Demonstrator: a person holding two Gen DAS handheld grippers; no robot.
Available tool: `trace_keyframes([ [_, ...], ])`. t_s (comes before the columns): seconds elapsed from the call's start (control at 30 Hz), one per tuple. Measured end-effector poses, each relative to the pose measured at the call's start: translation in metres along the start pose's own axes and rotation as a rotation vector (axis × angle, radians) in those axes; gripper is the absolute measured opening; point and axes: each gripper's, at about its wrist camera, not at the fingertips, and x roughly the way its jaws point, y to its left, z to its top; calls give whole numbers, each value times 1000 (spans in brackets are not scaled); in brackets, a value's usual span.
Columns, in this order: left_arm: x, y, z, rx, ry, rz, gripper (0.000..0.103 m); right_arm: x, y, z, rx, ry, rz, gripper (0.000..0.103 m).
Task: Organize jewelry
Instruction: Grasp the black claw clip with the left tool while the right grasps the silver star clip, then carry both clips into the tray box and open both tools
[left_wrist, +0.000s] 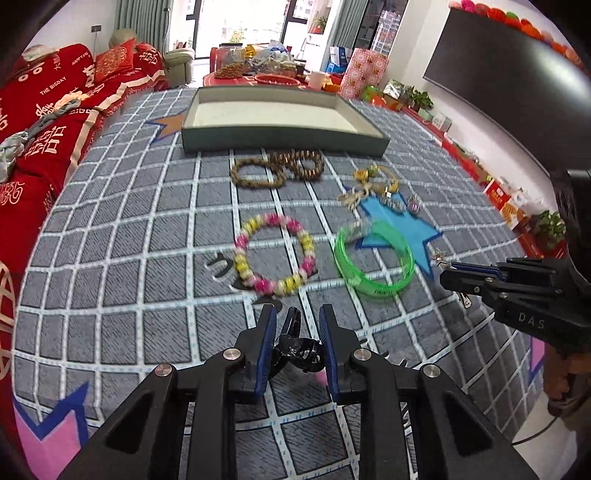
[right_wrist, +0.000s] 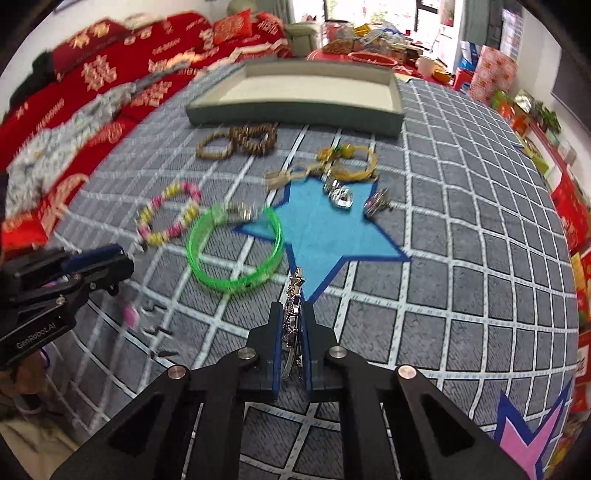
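Between your left gripper's fingers sits a black hair clip, clamped. Your right gripper is clenched on a silver chain piece. Ahead of both lie the green bangle and pink-yellow bead bracelet, with the tray beyond them.

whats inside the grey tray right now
The grey tray shows only a bare cream lining; no jewelry is visible in it. Its near wall hides the front strip of the floor in both views, so something small lying there could go unseen.
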Motion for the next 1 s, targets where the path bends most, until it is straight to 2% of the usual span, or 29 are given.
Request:
trace_keyframes([
  [0.17, -18, 3, 27, 8, -50, -15, 37, -25, -15, 25, 96, -86, 59, 10],
  [0.3, -28, 6, 59, 19, -84, -27, 37, -38, -23, 54, 127, -132, 95, 10],
  [0.53, -31, 17, 132, 5, -148, -25, 37, -44, -35, 120, 159, -179, 124, 10],
  [0.73, -5, 31, 194, -9, -162, 12, 37, -29, -54, 193, 210, -178, 144, 10],
  [0.9, 44, 44, 240, -11, -152, 64, 37, 5, -62, 235, 231, -159, 128, 10],
  [1.0, 75, 49, 256, -9, -128, 92, 37, 34, -67, 255, 243, -140, 121, 10],
])
